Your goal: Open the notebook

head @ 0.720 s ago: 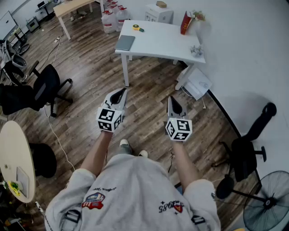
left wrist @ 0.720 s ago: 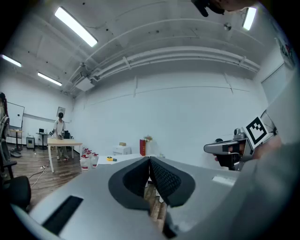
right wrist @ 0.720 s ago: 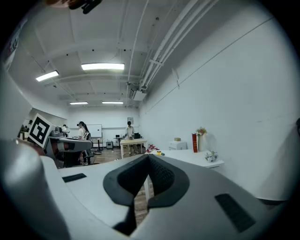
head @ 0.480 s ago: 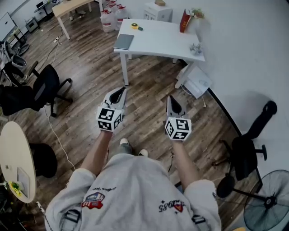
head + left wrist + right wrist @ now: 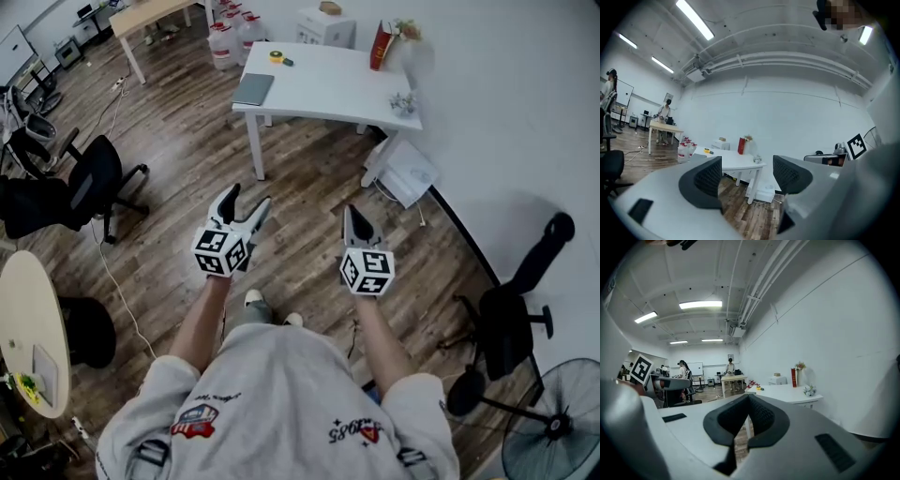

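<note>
The grey notebook (image 5: 253,89) lies shut on the near left corner of the white table (image 5: 328,94), some steps ahead of me across the wooden floor. Both grippers hang in the air in front of the person's body, far short of the table. My left gripper (image 5: 247,199) is open, its jaws spread with nothing between them (image 5: 745,176). My right gripper (image 5: 350,212) is shut and empty, its pads meeting (image 5: 749,416). In the left gripper view the table (image 5: 736,161) shows between the jaws. The notebook (image 5: 697,156) peeks out by the left jaw.
On the table stand a red book (image 5: 382,45), a yellow tape measure (image 5: 277,56) and a small ornament (image 5: 404,101). A white box (image 5: 405,172) sits under its right end. Black office chairs (image 5: 89,183) (image 5: 511,314), a round table (image 5: 33,328) and a fan (image 5: 553,436) ring me. People stand far off.
The left gripper's jaws have opened; they were shut in both earlier frames. Both grippers have slid slightly toward the person. The right gripper stays shut.
</note>
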`<state>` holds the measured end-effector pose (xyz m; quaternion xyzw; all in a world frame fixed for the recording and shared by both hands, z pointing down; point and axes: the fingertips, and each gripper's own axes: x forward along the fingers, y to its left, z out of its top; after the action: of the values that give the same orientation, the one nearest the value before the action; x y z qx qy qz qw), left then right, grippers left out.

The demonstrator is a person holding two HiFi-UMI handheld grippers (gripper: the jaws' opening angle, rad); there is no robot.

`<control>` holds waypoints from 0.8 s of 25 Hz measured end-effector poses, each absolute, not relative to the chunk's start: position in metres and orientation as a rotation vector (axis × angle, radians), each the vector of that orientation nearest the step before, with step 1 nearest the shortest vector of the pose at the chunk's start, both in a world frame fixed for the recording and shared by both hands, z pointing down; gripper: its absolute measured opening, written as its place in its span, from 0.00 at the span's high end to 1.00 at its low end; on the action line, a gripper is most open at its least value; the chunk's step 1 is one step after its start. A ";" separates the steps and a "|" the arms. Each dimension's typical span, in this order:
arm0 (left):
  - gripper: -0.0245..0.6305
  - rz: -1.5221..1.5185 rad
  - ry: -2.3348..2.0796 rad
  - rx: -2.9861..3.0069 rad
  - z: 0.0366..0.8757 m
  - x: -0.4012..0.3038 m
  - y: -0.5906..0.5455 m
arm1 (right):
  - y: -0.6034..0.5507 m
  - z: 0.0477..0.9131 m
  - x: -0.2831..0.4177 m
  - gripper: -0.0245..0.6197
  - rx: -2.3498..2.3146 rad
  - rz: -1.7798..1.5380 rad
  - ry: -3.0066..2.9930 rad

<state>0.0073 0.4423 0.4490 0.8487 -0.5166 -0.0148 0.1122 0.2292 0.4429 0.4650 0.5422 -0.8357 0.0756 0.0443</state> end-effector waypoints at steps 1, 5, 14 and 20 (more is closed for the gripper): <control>0.47 -0.039 -1.518 2.485 0.450 0.009 0.445 | 0.444 0.465 0.231 0.96 1.649 0.232 -2.559; 0.47 -0.013 -1.549 2.466 0.454 0.005 0.455 | 0.442 0.467 0.231 0.96 1.612 0.233 -2.585; 0.47 -0.018 -1.603 2.425 0.465 -0.024 0.434 | 0.414 0.482 0.202 0.96 1.546 0.244 -2.605; 0.47 -0.026 -1.569 2.432 0.473 -0.039 0.376 | 0.358 0.486 0.181 0.96 1.540 0.249 -2.593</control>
<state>-0.0395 0.3756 0.4727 0.8338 -0.5380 -0.0090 0.1236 0.1813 0.3575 0.4857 0.5081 -0.8555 0.0820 0.0575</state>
